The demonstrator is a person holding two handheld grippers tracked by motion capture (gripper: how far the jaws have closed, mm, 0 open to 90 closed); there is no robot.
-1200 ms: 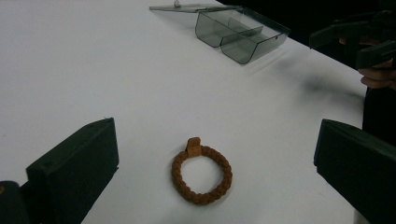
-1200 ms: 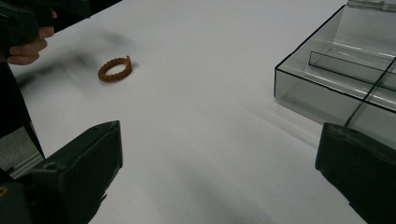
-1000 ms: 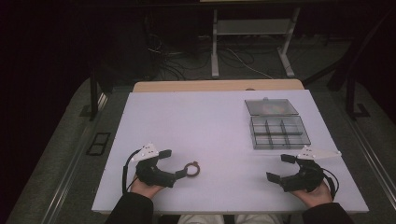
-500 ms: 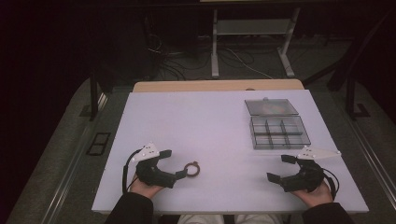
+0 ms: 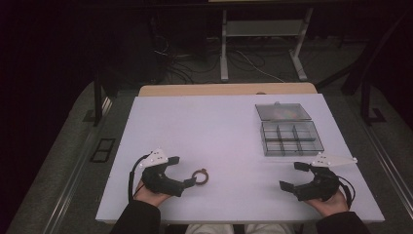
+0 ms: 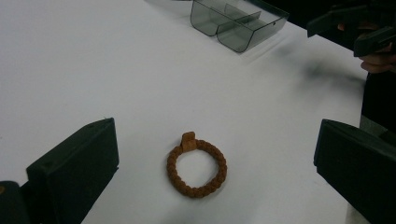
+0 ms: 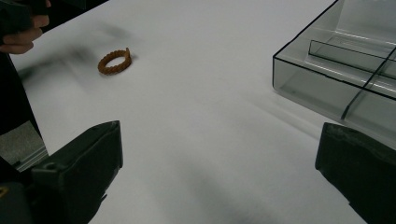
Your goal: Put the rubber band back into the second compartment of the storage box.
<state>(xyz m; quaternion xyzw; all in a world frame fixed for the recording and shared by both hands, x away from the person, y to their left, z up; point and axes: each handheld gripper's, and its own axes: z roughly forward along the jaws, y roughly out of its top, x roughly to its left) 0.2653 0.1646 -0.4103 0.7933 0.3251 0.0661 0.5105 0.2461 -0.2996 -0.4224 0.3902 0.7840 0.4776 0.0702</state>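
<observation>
Jaws of left gripper (image 5: 186, 170) stood wide, empty, brown braided ring (image 6: 196, 169) flat on table (image 5: 219, 131) between them. Right gripper (image 5: 291, 175) wide too, idle near compartment box (image 5: 291, 138). Step looked like approach before grasp; next move likely needed lowering, closing on ring.

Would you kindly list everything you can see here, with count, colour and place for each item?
braided ring: one, brown, lying flat on the table between the open jaws of the left gripper, touching neither.
compartment box: one, clear grey plastic, far right part of the table, its lid open and lying behind it.
table: one, white top, with a tan edge along its far side.
desk frame: one, pale metal legs, on the dark floor beyond the table.
left gripper: one, black, near left, jaws open.
right gripper: one, black, near right, jaws open, holding nothing.
</observation>
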